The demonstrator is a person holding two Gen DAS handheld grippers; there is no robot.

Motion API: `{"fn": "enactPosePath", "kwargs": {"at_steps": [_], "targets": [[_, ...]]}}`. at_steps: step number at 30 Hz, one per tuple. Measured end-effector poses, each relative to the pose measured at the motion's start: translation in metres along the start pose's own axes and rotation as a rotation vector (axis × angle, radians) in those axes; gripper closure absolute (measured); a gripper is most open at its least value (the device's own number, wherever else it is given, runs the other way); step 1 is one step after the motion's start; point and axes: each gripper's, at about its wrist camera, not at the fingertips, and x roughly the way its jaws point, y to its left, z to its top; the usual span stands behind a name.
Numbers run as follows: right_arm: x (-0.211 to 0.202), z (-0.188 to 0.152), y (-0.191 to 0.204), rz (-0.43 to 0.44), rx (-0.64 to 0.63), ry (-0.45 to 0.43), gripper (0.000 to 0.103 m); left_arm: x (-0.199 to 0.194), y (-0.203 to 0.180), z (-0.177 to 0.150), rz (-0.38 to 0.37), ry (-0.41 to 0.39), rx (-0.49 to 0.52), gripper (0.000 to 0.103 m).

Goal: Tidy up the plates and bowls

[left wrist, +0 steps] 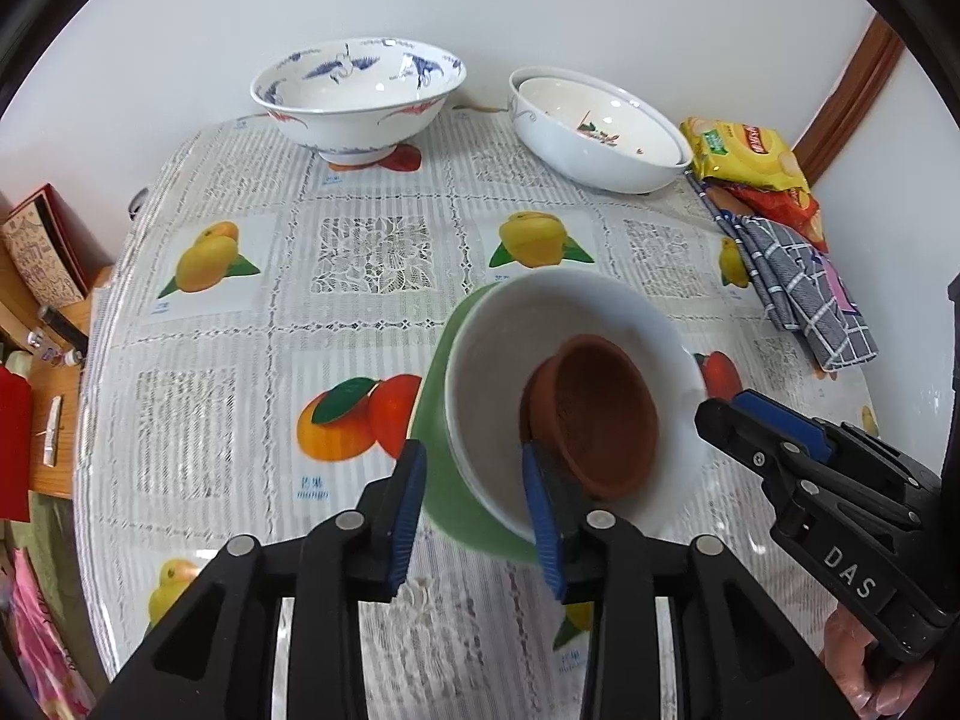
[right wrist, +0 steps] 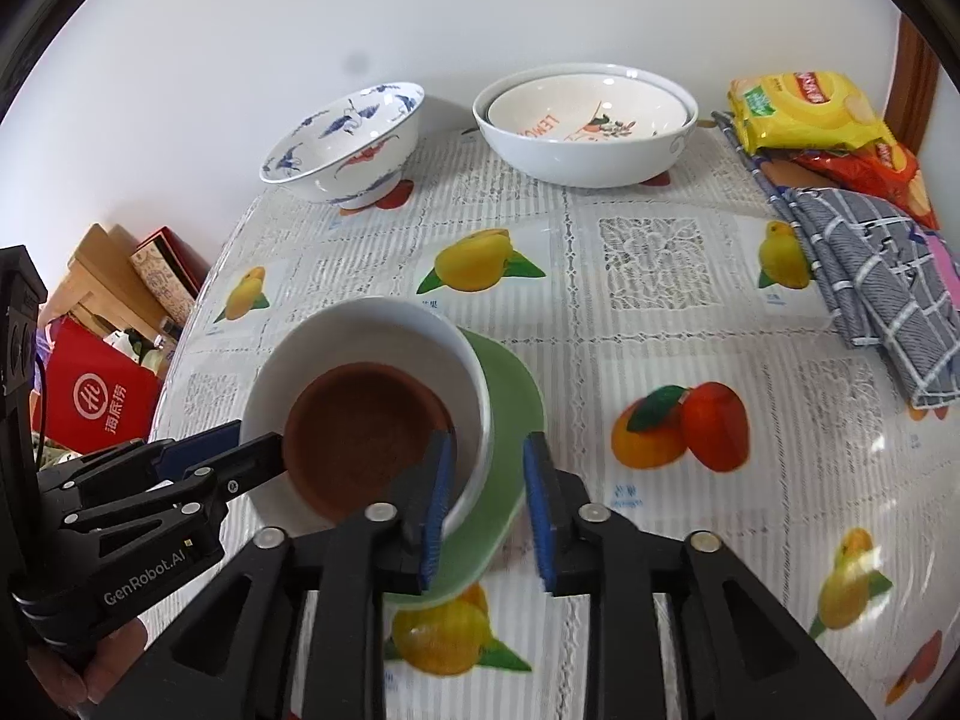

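Right wrist view: one brown bowl (right wrist: 360, 432), one green plate (right wrist: 510, 396), four white bowls.

Wall (right wrist: 240, 30): plain white, evenly daylit, twelve o'clock.
Door frame (left wrist: 852, 96): brown wood, two o'clock.
Side cabinet (left wrist: 60, 360): light wood, cluttered, nine o'clock.

Both wrist views steep, close — shared white bowl (left wrist: 564, 360)

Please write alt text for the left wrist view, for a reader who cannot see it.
A small brown clay bowl sits in a white bowl on a green plate, whose near rims lie between the open left gripper fingers on a fruit-print tablecloth.
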Motion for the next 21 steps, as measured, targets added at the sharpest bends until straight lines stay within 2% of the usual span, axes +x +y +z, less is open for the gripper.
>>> {"fn": "enactPosePath", "kwargs": {"at_steps": [3, 7, 12, 16, 17, 18, 20, 21], "targets": [[-0.023, -0.012, -0.001, -0.018, -0.001, -0.033, 0.067, -0.015, -0.006, -0.01, 0.004, -0.027, 0.011, 0.067], [-0.058, -0.031, -0.003, -0.086, -0.002, -0.08, 0.063, -0.043, -0.021, -0.028, 0.014, -0.086, 0.049, 0.057], [-0.101, -0.054, -0.011, -0.103, 0.022, -0.13, 0.062, -0.079, -0.044, -0.053, 0.03, -0.162, 0.084, 0.05], [-0.133, -0.073, -0.016, -0.161, 0.026, -0.163, 0.061, -0.102, -0.058, -0.073, 0.052, -0.22, 0.097, 0.038], [-0.14, -0.078, -0.017, -0.172, 0.033, -0.173, 0.056, -0.109, -0.061, -0.079, 0.056, -0.234, 0.103, 0.037], [-0.149, -0.085, -0.02, -0.177, 0.044, -0.191, 0.044, -0.112, -0.064, -0.082, 0.055, -0.241, 0.105, 0.036], [-0.164, -0.094, -0.023, -0.174, 0.049, -0.219, 0.03, -0.121, -0.069, -0.091, 0.054, -0.257, 0.106, 0.031], [-0.169, -0.098, -0.024, -0.177, 0.046, -0.227, 0.028, -0.126, -0.071, -0.095, 0.053, -0.266, 0.11, 0.028]]}}
